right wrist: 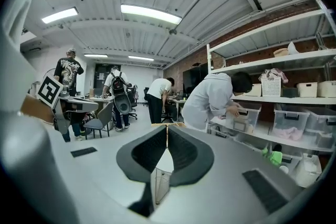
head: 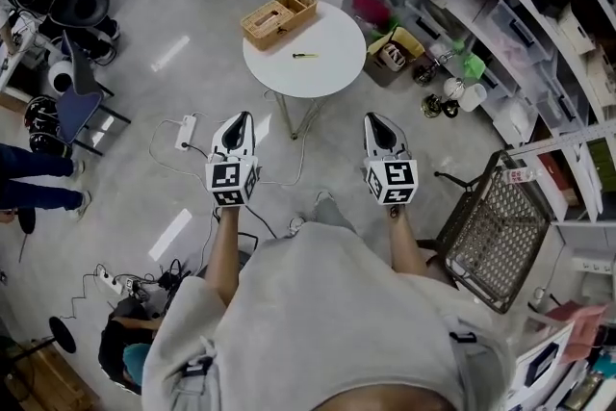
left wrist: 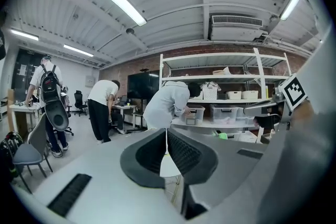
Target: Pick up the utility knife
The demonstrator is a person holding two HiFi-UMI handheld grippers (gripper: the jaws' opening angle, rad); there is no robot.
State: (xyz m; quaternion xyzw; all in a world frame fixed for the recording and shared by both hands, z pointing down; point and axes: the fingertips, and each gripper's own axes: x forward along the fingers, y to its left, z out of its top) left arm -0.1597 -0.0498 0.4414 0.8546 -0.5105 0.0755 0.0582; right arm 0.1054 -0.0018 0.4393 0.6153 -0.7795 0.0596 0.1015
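One knife, one table, two tools

Round white table, wicker basket at its edge, mesh chair, shelves.

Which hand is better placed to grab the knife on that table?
Right, narrowly. Left gripper and right gripper are both shut, empty, about equally far from the knife, but the basket crowds the table's left side, near the left one's path.

The utility knife is too small to detail.
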